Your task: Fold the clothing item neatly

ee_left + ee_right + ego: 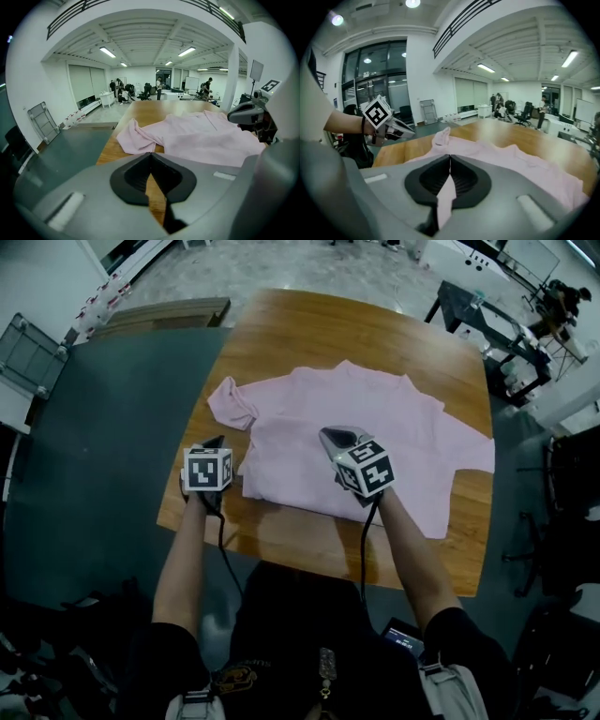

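Pink and thin-looking, the shirt (356, 418) lies spread flat on the wooden tabletop (375, 324), with bare wood showing past every edge of it. It looks not yet folded, so I judge the task is at its start.

My left gripper (216, 441) hangs just off the shirt's near left corner, over bare wood. It is closed and empty: in the left gripper view the tips meet (151, 154) and only wood shows through the slit below them. I read this as waiting beside the corner it could take.

My right gripper (326, 435) hovers above the shirt, over the middle of its near half. It too is closed, tips together (450, 157). The pink in the slit looks like the shirt lying beyond, and I see no cloth lifted with it, so I take it as empty. Both grippers sit on the shirt's near side, probably because the hem (328, 507) is the easiest edge to pick up first.

The shirt's neckline (352, 367) points away from me. The sleeve on its left side (230, 401) is bunched and curled up, while the opposite sleeve (469, 451) lies flat and reaches outward. The body shows soft wrinkles, and the hem runs slantwise, not square to me. It will need smoothing before any crease is neat.
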The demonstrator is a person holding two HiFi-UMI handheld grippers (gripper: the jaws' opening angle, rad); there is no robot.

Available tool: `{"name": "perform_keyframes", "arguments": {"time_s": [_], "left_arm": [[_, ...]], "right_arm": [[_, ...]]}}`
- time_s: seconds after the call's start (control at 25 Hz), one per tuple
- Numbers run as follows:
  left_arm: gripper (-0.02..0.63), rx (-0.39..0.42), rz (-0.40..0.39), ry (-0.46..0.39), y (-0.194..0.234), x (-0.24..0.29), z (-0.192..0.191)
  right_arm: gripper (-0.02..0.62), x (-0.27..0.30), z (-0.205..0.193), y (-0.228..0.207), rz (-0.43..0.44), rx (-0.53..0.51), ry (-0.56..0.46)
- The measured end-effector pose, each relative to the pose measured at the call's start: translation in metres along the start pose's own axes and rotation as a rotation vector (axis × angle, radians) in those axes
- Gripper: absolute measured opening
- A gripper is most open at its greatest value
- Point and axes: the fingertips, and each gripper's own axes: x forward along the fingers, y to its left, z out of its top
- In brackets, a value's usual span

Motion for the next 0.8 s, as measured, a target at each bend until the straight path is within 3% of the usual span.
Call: {"name": "perform_keyframes", "arguments": {"time_s": [0.16, 0.28, 0.44, 0.64, 0.8], "left_arm": [[0.008, -0.017, -0.006, -0.005, 0.018, 0.014, 0.005], [0.008, -0.026, -0.046, 0.003, 0.036, 0.033, 0.005], [0.008, -0.002, -0.152, -0.001, 0.062, 0.063, 0.010], [0.023, 0.128, -0.264, 0.052, 0.079, 0.098, 0.010], [0.086, 0.177, -0.326, 0.069, 0.079, 0.114, 0.005]], "right_arm": [[0.008, 0.062, 0.032, 0.052, 0.149, -0.112, 0.034], [0.022, 0.108, 0.050, 0.082, 0.204, -0.181, 0.075], [0.046, 0.168, 0.055, 0.101, 0.218, -0.255, 0.154], [0.077, 0.220, 0.046, 0.102, 0.194, -0.270, 0.229], [0.077, 0.243, 0.037, 0.097, 0.196, -0.322, 0.319]]}}
